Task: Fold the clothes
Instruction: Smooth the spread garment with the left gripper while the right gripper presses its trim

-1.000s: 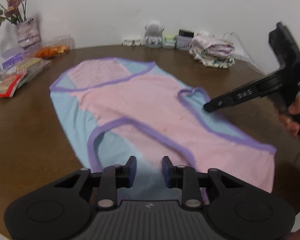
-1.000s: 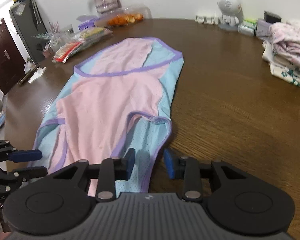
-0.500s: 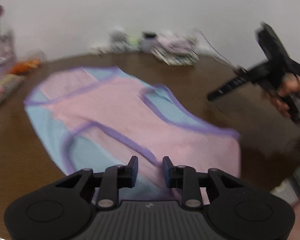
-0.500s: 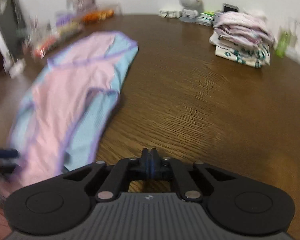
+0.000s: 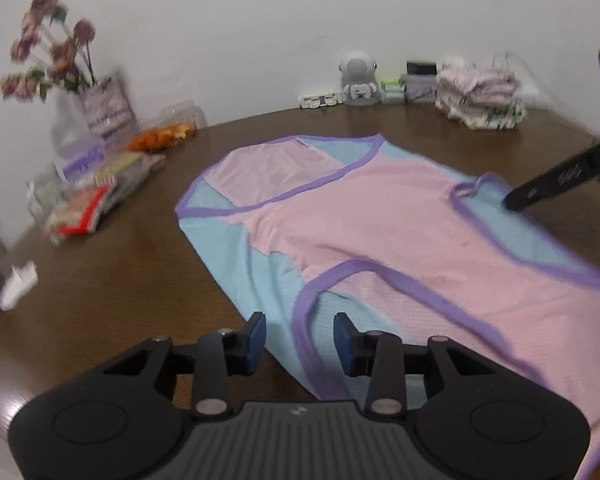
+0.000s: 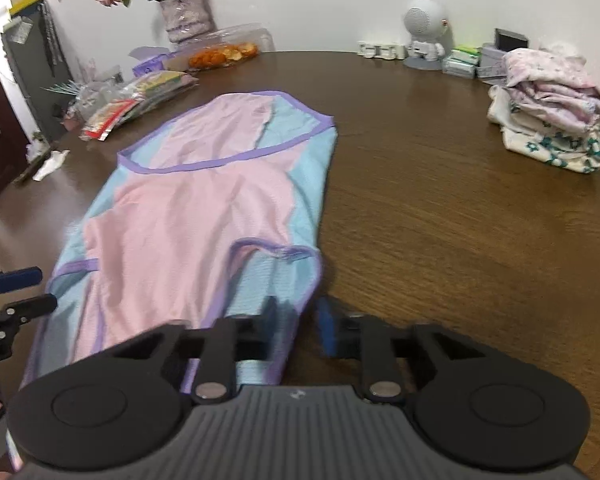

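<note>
While both the left gripper (image 5: 299, 334) and right gripper (image 6: 297, 326) stand apart over the garment (image 5: 380, 232) edges — jaws closing — a shallow bite could slip off the thin hem.

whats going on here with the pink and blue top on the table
A person holds a claw in each hand over a pink and blue garment spread flat on the wooden table. The left claw is closing, with the garment's purple-trimmed edge between its jaws. The right claw, blurred, has its jaws apart at the other side. No fold is made yet. A stack of folded clothes sits nearby.
</note>
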Action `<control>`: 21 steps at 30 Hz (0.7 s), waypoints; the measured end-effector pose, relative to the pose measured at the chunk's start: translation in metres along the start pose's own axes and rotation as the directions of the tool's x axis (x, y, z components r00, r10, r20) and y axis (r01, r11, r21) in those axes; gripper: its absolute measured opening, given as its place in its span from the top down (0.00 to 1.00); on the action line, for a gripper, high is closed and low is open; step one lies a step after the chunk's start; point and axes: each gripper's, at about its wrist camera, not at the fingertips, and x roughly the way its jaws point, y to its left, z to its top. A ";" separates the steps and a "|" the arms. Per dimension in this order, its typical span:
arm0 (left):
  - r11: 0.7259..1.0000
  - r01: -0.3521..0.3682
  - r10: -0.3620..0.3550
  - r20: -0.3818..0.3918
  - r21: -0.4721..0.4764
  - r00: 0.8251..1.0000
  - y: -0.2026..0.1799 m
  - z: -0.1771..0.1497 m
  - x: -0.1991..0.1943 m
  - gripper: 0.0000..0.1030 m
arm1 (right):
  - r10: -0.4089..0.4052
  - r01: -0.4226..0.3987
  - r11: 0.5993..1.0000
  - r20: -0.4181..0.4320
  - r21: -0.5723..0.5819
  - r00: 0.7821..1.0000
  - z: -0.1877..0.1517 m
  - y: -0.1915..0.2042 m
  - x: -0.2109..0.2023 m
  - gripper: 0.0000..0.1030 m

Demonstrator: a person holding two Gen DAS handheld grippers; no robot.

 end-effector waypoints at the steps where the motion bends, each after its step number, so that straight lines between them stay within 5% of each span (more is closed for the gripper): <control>1: 1.000 0.011 -0.011 -0.010 0.009 1.000 0.000 -0.001 0.003 0.98 | -0.008 0.008 1.000 0.000 0.001 1.000 0.000 -0.003 0.000 0.98; 9: 0.998 0.042 -0.042 0.000 0.045 0.999 -0.011 -0.017 -0.010 0.99 | -0.073 0.071 0.996 -0.025 -0.050 0.997 -0.018 -0.017 -0.025 0.98; 15: 0.988 0.144 -0.146 0.021 0.056 0.989 -0.038 -0.020 -0.027 0.98 | -0.121 0.121 0.993 -0.031 -0.013 0.992 -0.040 -0.052 -0.056 0.98; 18: 0.985 0.166 -0.168 0.019 0.054 0.986 -0.048 -0.016 -0.028 0.88 | -0.126 0.126 0.992 -0.016 0.006 0.992 -0.046 -0.067 -0.067 0.94; 19: 0.985 0.165 -0.166 0.020 0.054 0.986 -0.051 -0.015 -0.028 0.76 | -0.119 0.119 0.993 -0.007 0.013 0.993 -0.047 -0.070 -0.070 0.90; 21: 0.986 0.157 -0.159 0.020 0.056 0.987 -0.055 -0.015 -0.028 0.65 | -0.108 0.108 0.994 0.017 0.007 0.994 -0.045 -0.073 -0.074 0.73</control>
